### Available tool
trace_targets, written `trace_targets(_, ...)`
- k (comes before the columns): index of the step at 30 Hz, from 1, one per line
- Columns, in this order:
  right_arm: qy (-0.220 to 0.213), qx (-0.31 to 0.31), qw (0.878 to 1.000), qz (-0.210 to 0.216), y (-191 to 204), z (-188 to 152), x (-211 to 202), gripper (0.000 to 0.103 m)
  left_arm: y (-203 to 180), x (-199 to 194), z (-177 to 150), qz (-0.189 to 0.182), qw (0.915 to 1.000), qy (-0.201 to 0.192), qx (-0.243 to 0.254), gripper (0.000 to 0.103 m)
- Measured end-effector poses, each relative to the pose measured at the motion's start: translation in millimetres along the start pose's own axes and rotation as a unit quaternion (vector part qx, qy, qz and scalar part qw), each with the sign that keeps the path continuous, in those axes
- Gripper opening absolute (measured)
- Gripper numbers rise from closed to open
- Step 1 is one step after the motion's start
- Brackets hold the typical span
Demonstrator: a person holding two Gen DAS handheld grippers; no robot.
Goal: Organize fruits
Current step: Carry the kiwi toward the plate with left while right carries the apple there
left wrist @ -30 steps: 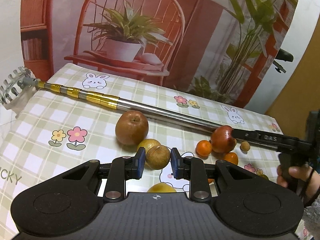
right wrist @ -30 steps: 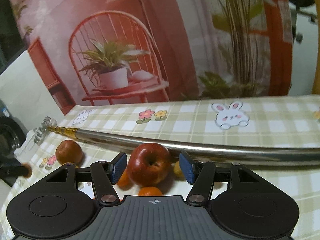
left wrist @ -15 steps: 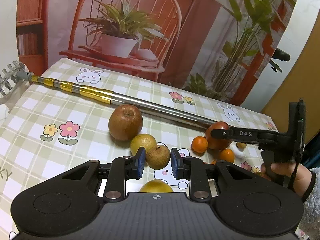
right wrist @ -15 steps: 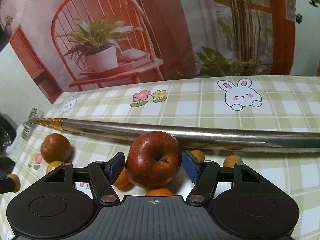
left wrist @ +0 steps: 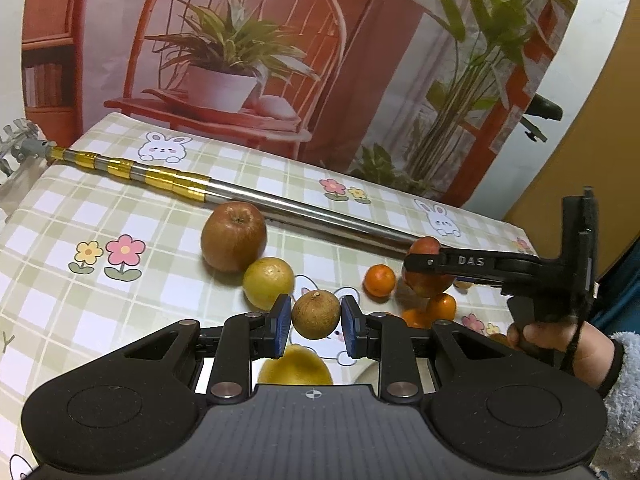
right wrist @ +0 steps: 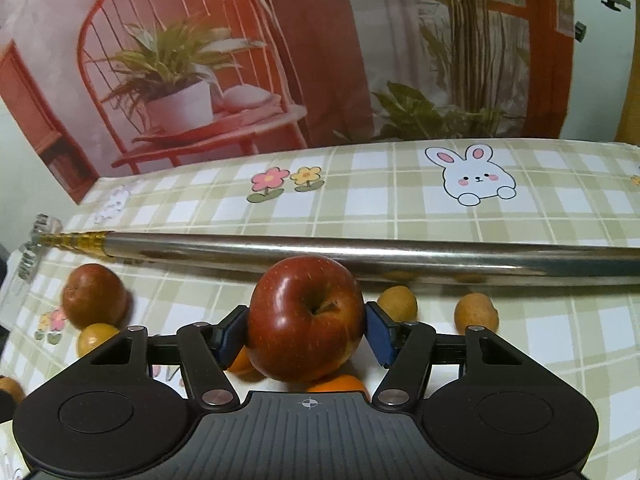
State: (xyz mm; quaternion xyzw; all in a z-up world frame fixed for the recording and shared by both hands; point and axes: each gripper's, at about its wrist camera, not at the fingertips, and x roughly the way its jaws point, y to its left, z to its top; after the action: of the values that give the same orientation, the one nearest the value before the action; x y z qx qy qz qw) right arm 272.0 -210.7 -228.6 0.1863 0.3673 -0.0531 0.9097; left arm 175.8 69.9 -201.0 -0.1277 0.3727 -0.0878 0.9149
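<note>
Your left gripper (left wrist: 313, 316) clamps the small brown fruit (left wrist: 315, 314), your right gripper (right wrist: 306, 330) the red apple (right wrist: 305, 316) — its round, waxy skin could squirt free near the steel pole (right wrist: 360, 254).

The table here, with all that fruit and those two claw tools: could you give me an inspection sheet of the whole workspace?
Surface: table under a checked cloth with bunnies and flowers.
Job's things: red apple in the right gripper; small brown fruit in the left gripper. Loose on the cloth: brownish apple, yellow citrus, small oranges, two small brown fruits.
Clutter: long metal pole with gold bands across the table.
Grippers: left gripper shut on the brown fruit; right gripper shut on the apple.
Cables: nothing seen.
Surroundings: backdrop picturing a red chair and potted plant.
</note>
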Motion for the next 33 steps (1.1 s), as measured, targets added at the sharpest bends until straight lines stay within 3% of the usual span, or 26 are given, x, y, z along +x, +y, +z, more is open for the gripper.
trace_targets(8, -0.013, -0.022, 0.999, 0.02, -2, -14, -40, 0.057, -4, 0, -10, -0.018, 0.9997, 0.017, 0.001, 0.029)
trace_targets(20, -0.037, -0.018, 0.998, 0.058, -7, -41, -92, 0.057, -23, 2, -20, -0.044, 0.9977, 0.033, 0.041, 0.029)
trace_targets(33, 0.003, -0.062, 0.996, 0.064, -2, -82, -115, 0.057, -46, 29, -36, -0.057, 0.9895, 0.08, 0.106, 0.029)
